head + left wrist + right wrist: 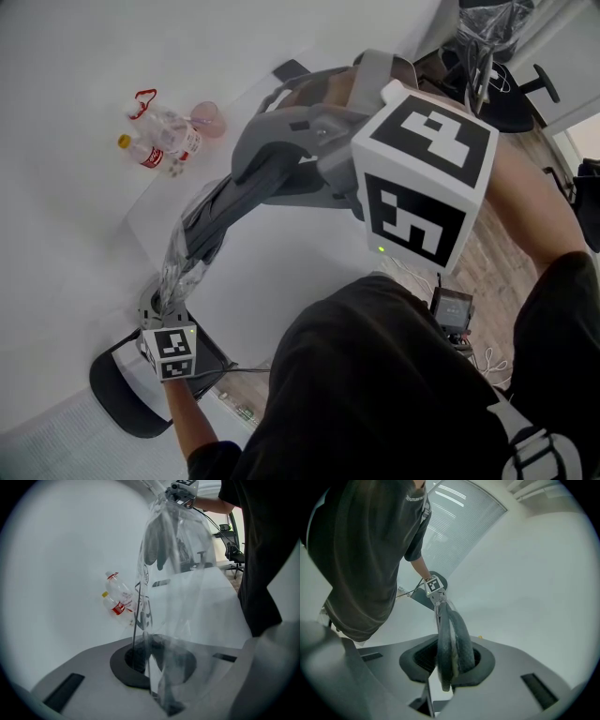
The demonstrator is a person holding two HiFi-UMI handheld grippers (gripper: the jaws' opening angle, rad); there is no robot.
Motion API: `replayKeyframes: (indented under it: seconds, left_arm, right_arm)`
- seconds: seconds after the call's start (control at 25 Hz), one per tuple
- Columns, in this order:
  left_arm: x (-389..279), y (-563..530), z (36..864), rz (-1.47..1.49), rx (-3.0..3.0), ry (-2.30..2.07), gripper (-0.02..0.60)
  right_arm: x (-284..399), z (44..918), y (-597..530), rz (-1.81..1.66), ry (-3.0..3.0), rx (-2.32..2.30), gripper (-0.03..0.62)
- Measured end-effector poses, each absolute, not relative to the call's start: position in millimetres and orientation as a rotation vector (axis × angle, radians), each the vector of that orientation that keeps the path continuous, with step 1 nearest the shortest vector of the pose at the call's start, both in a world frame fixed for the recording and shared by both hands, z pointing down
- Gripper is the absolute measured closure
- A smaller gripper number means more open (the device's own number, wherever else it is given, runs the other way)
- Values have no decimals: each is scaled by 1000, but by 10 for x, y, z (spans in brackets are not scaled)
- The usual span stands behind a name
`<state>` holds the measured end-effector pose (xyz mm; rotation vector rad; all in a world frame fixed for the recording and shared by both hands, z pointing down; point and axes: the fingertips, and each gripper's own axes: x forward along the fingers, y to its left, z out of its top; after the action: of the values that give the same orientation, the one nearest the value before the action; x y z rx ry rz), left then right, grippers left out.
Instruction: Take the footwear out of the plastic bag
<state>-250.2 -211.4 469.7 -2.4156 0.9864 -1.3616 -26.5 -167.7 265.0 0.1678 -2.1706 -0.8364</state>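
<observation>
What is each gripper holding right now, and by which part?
The left gripper pinches the plastic bag by one end; the right gripper clamps the dark footwear by its near end, edge-on.

Grippers: two, namely left gripper (154, 672) and right gripper (449, 667).
Plastic bag (173, 573): one, clear.
Footwear (451, 639): two dark grey pieces, by the look.
Bottles (155, 150): two, at 10 o'clock in the head view.
Pink cup (208, 119): one, same quarter.
Table (281, 281): one, white.
Office chair (506, 98): one, at 1 o'clock.
Person (403, 394): one.
</observation>
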Motion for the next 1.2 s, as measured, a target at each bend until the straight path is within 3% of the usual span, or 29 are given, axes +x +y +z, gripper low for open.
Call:
replayKeyframes:
  seconds: [1.2]
  left_arm:
    - [-2709,-2200,4887,-1347,-2425,1022,558]
  right_arm:
    - [-251,2612,-1690,-848,-2120,181,516]
